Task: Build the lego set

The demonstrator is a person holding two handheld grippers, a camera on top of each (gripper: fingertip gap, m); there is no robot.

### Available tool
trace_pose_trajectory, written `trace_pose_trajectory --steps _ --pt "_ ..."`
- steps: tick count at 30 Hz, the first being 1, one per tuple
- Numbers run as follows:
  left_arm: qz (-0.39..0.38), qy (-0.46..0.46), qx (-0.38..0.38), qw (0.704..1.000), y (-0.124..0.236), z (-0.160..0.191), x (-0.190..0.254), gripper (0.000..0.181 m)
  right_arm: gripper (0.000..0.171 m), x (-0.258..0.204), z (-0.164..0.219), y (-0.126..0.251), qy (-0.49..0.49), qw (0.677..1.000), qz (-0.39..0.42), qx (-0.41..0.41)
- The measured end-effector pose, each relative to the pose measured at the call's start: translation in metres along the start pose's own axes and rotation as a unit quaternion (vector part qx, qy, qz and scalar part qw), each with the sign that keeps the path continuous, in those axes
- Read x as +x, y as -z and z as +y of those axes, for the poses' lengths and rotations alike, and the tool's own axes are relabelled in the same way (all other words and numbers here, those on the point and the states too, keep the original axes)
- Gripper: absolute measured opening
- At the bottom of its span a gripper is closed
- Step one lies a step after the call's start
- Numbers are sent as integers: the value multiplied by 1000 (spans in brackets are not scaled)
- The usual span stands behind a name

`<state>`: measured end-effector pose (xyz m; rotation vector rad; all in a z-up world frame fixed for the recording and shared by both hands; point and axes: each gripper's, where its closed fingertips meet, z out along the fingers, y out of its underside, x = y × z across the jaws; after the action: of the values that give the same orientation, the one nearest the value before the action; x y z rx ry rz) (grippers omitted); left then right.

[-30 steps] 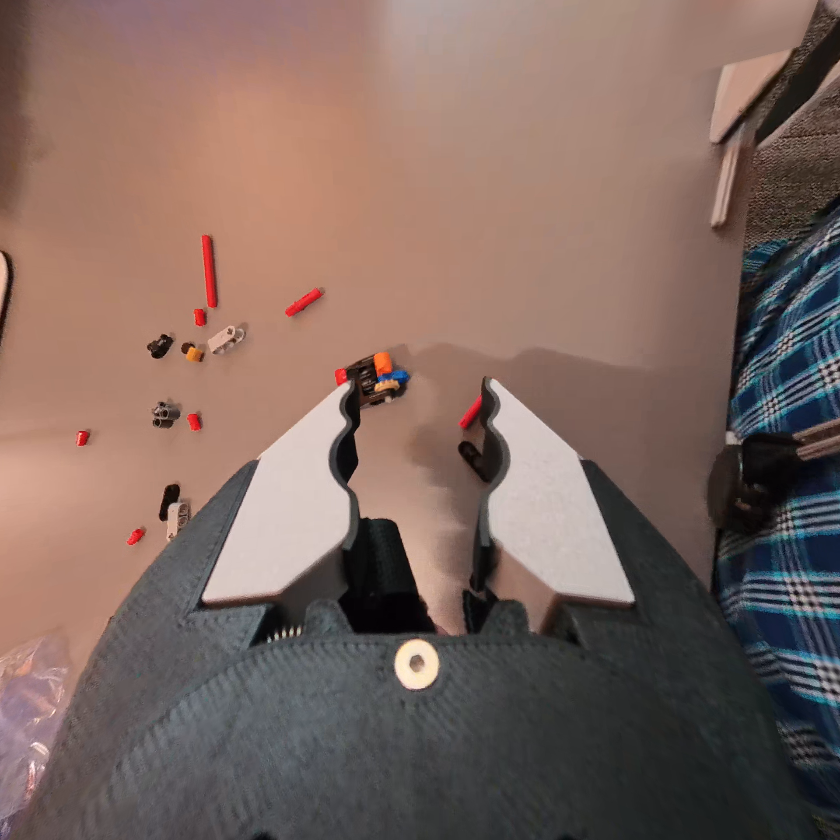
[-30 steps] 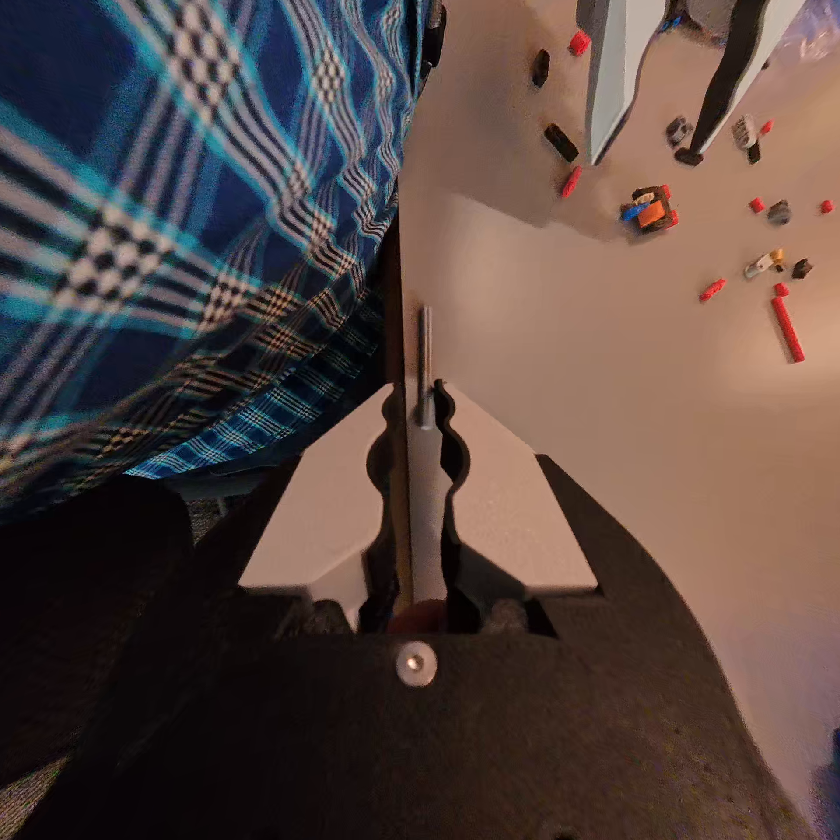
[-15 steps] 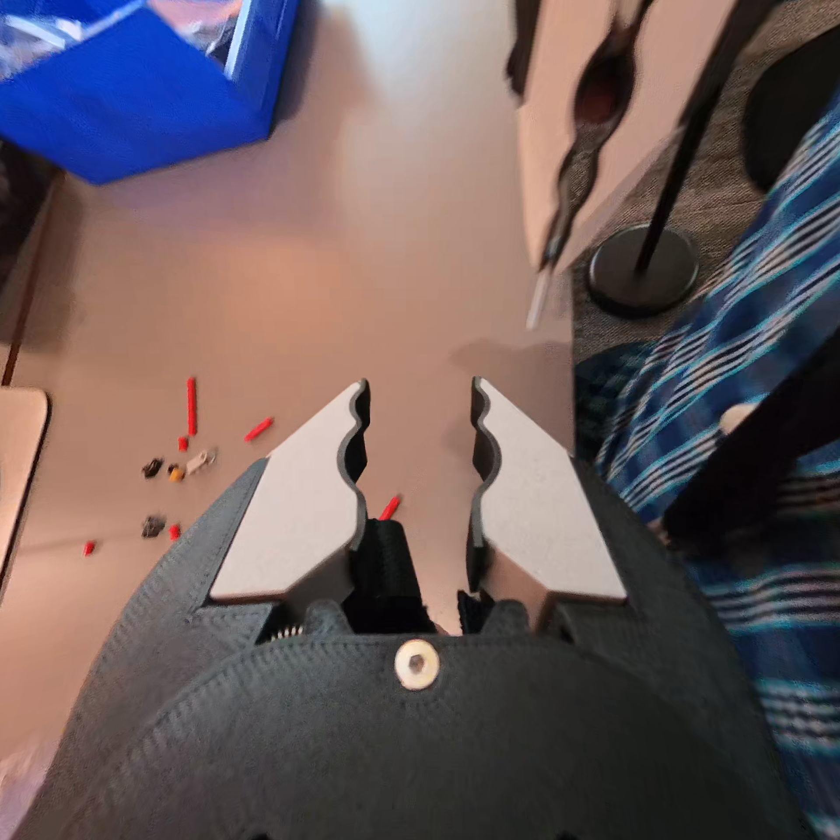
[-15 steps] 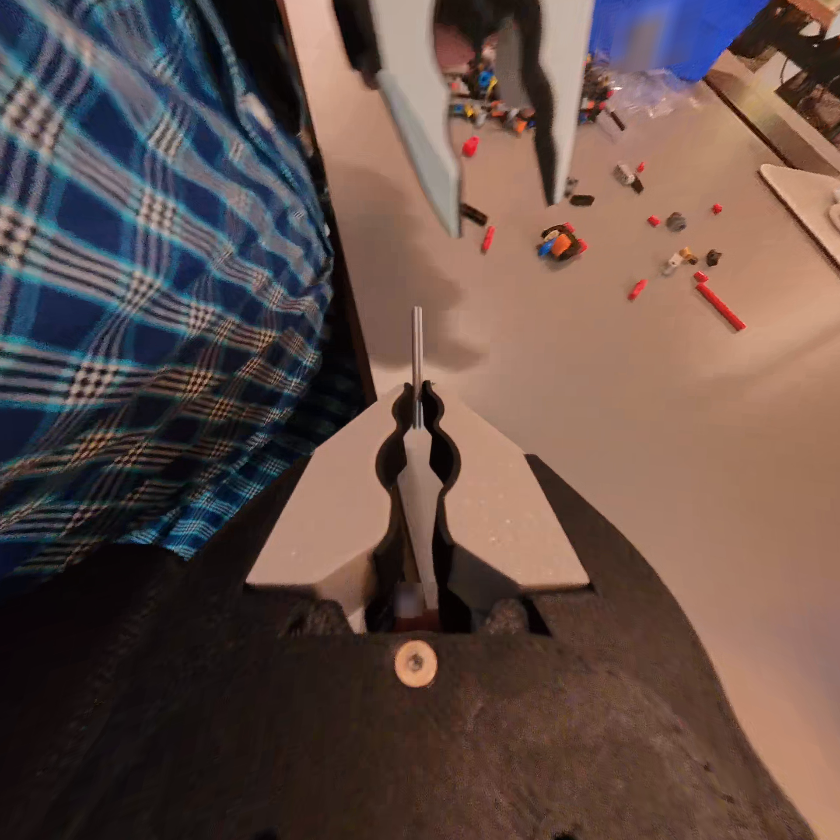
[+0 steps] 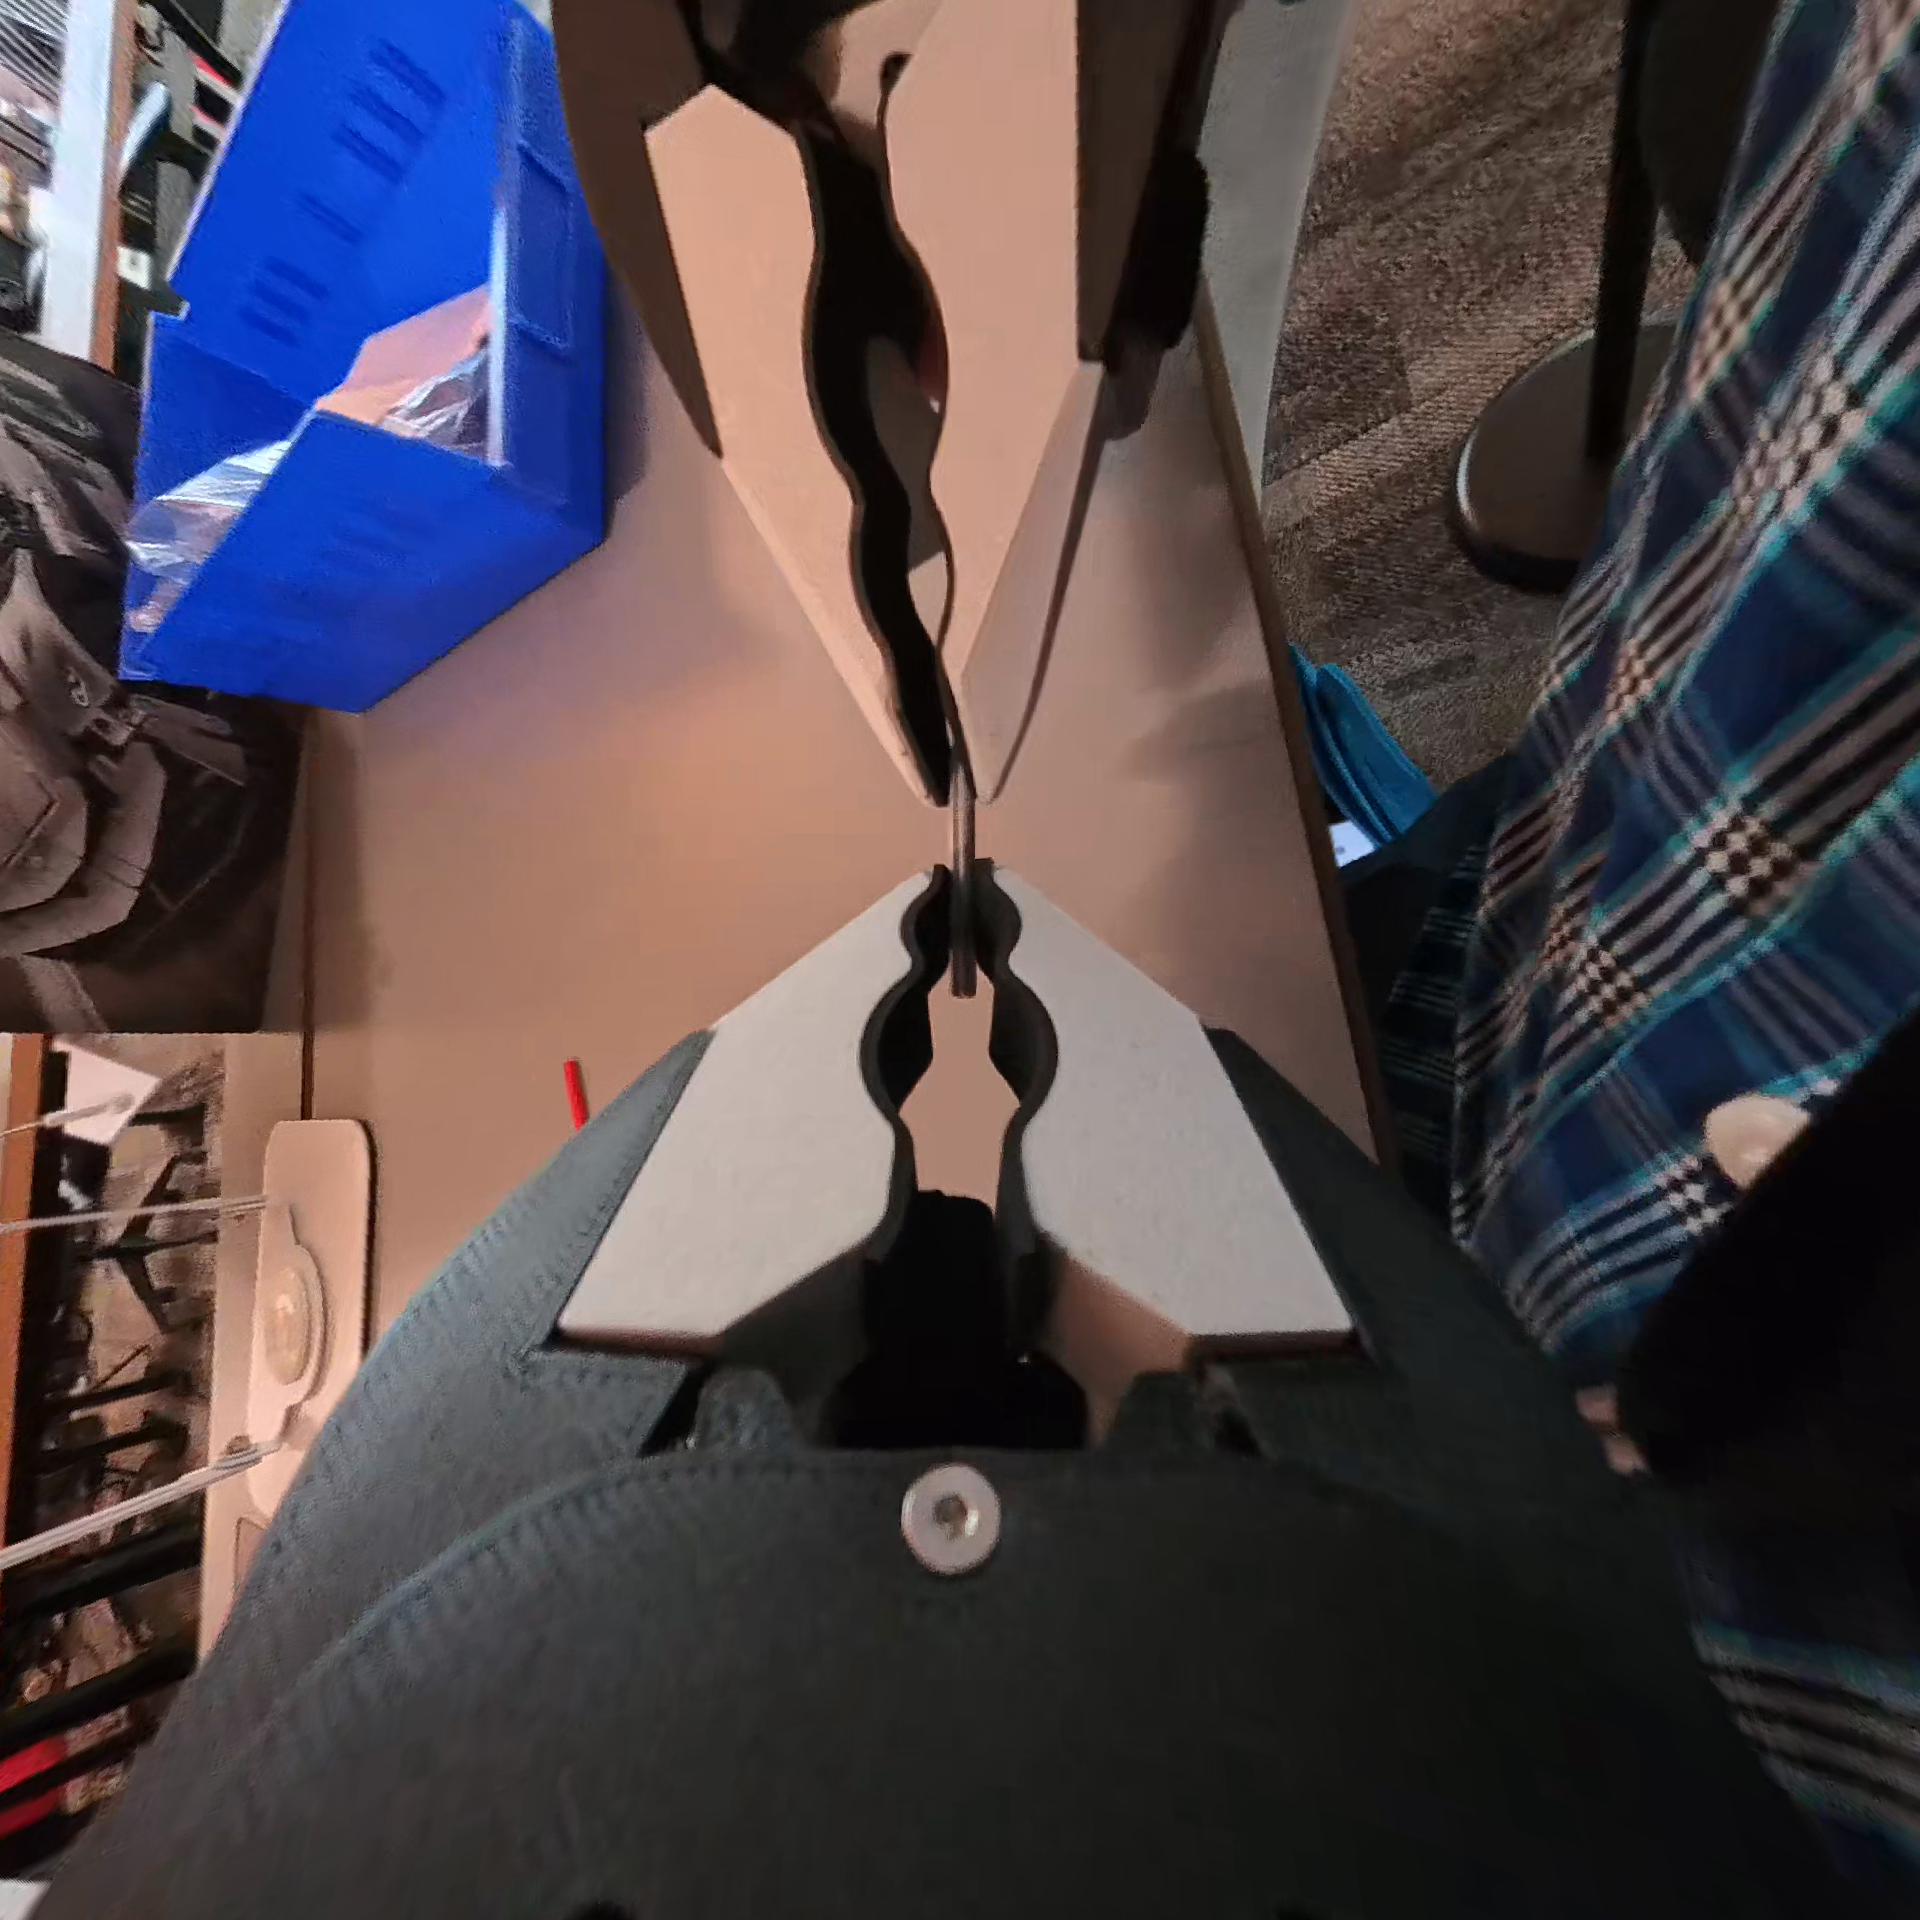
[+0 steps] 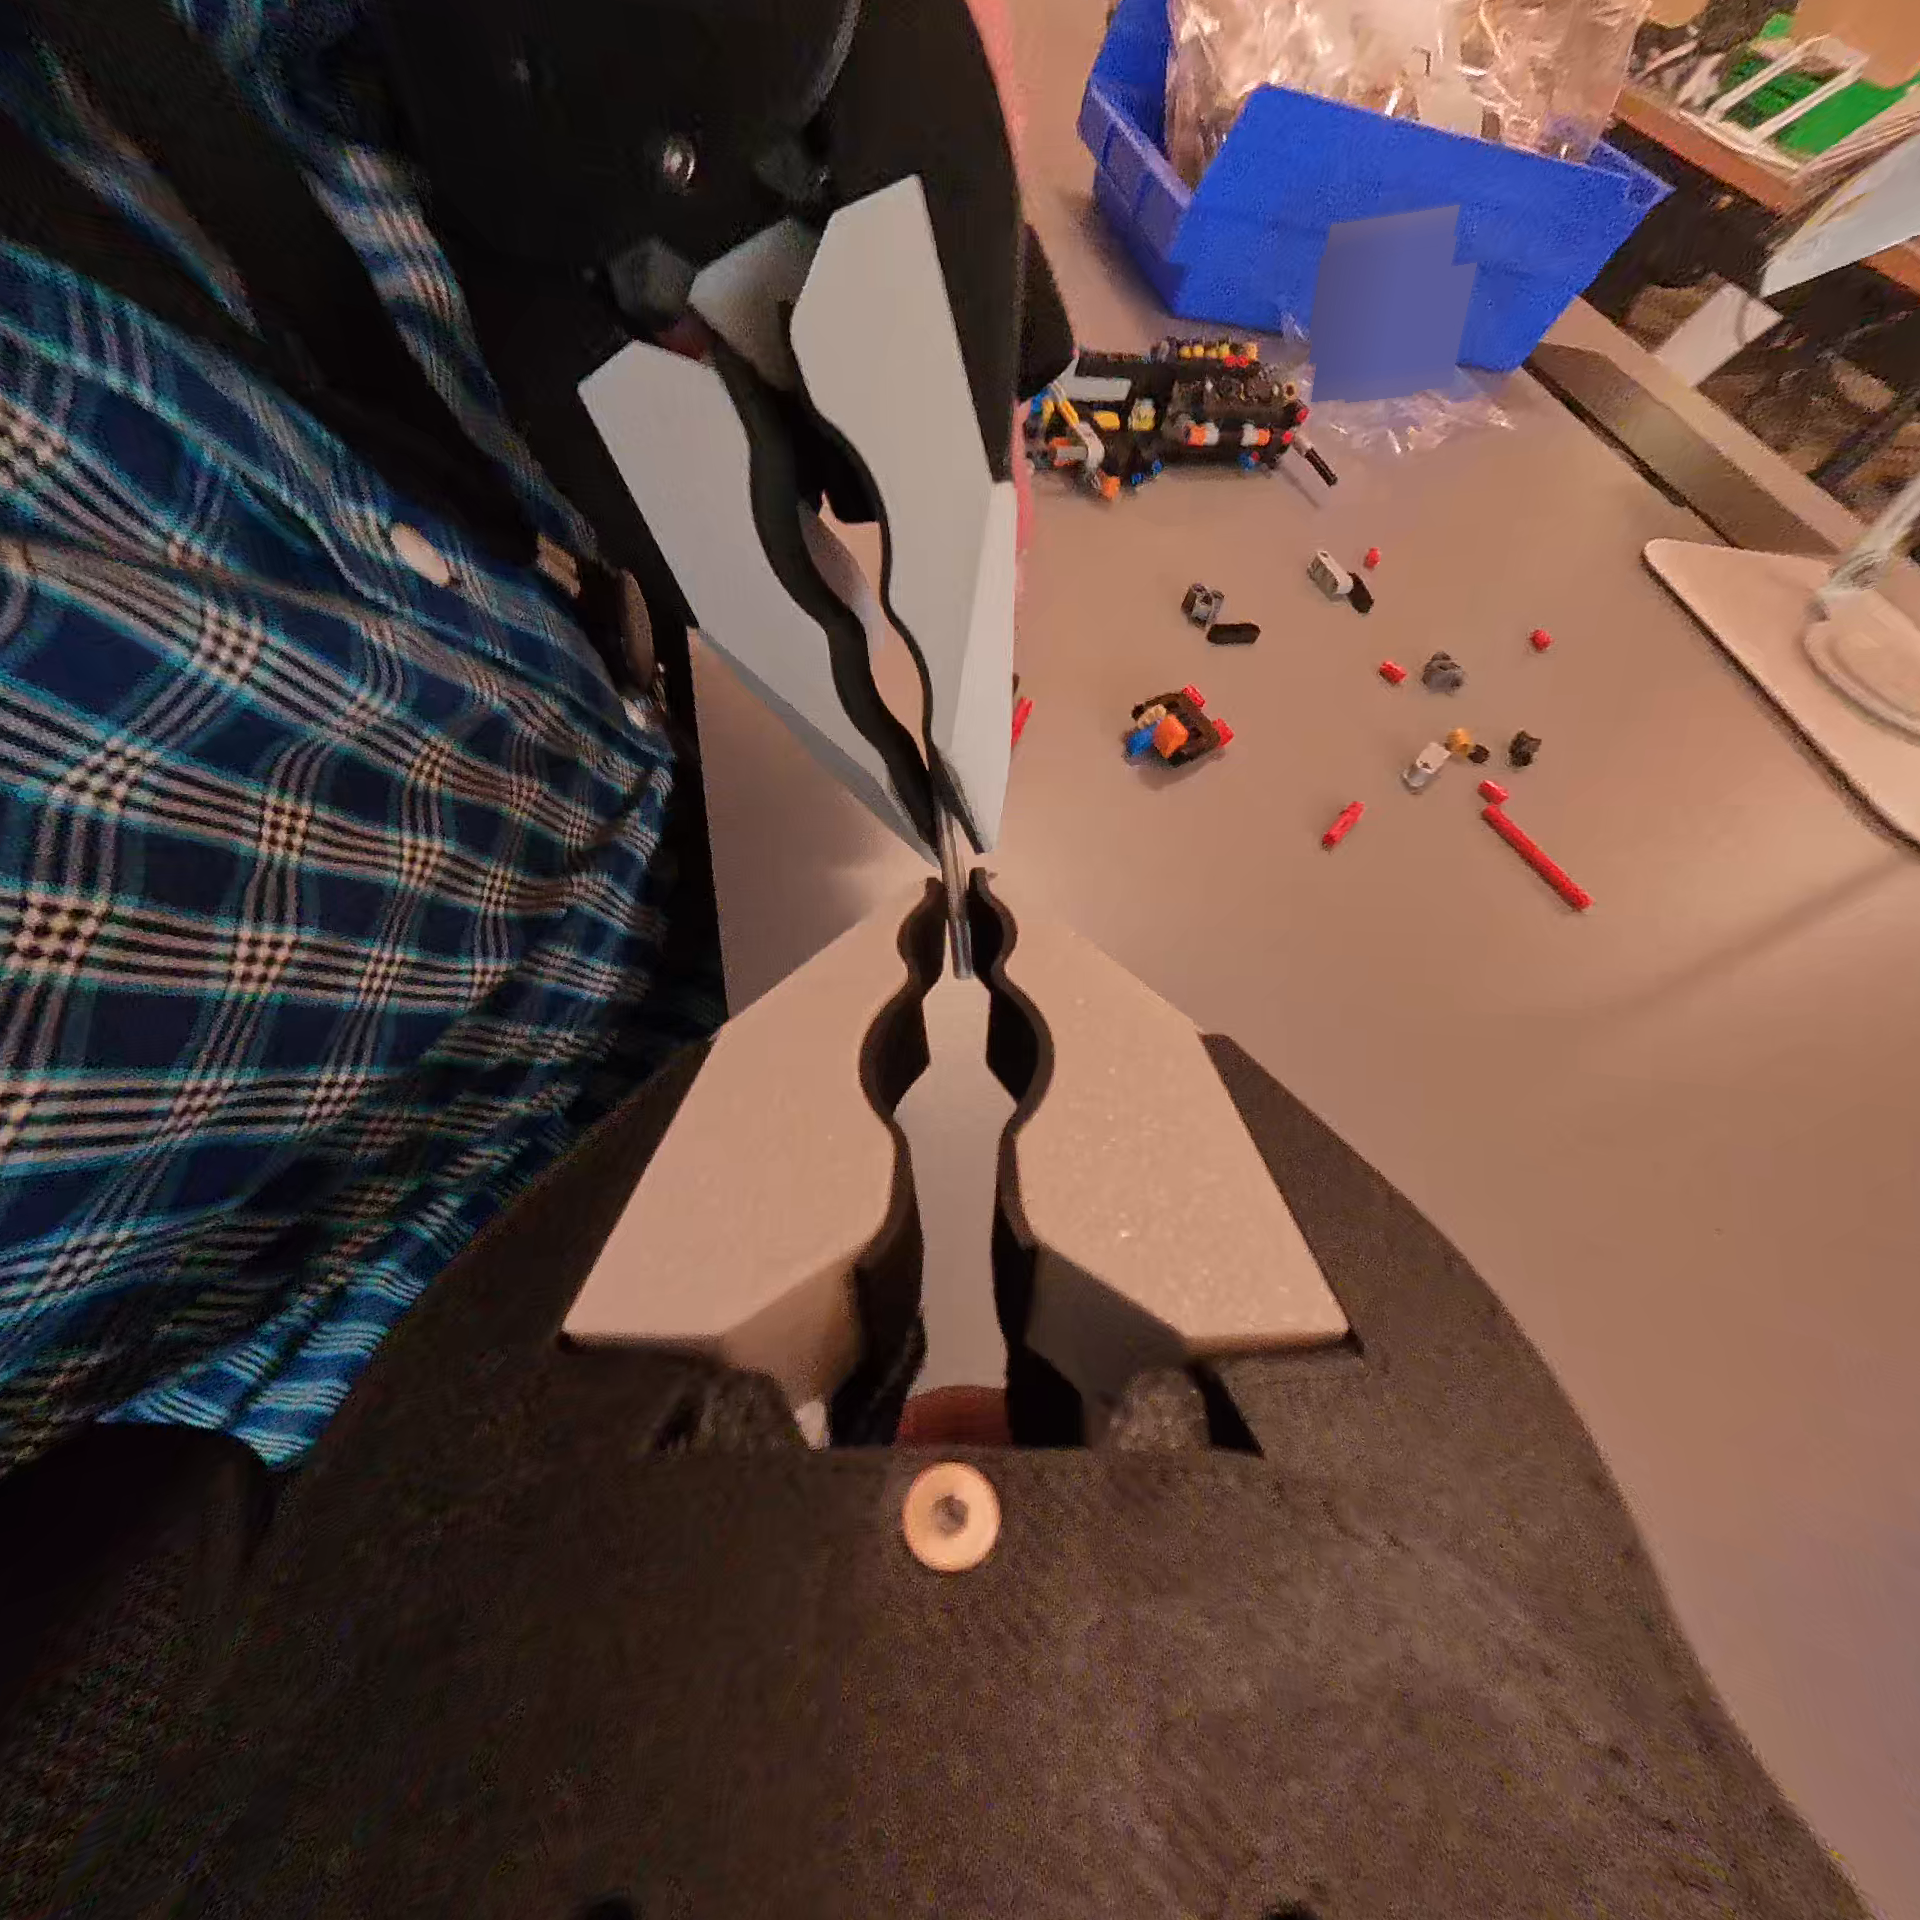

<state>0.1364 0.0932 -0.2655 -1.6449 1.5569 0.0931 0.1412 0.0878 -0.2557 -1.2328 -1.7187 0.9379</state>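
Observation:
A thin grey axle (image 5: 962, 914) is held in the air between both grippers, tip to tip, above the near table edge. My left gripper (image 5: 961, 883) is shut on one end of it. My right gripper (image 6: 956, 883) is shut on the other end, and the axle (image 6: 954, 925) shows there too. In the right wrist view the left gripper (image 6: 951, 836) comes down from above. In the left wrist view the right gripper (image 5: 961, 795) does the same. A small black, orange and blue sub-assembly (image 6: 1174, 727) lies on the table.
A larger part-built model (image 6: 1164, 410) stands before a blue bin (image 6: 1351, 229) holding plastic bags. Loose pieces, including a long red axle (image 6: 1536, 857), are scattered on the table. A white base (image 6: 1766, 665) sits far right. A person's plaid shirt (image 6: 260, 727) is close on the left. Less than 4 cm separates the two grippers' tips.
My left gripper lifted off the table, swung round to face the right gripper and shut on the free end of the axle. The right gripper kept its hold and turned toward it.

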Motion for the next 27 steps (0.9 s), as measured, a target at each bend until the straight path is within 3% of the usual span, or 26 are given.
trace_pose_trajectory --steps 5,8,27 --pt "-10 33 71 997 11 -15 -13 3 8 2 -18 1 -17 997 -50 65" --pt "-12 57 110 992 19 -22 -21 3 2 5 -29 4 -12 992 -72 99" --pt "9 130 157 979 26 -23 -30 3 1 12 -47 6 4 985 -78 154"
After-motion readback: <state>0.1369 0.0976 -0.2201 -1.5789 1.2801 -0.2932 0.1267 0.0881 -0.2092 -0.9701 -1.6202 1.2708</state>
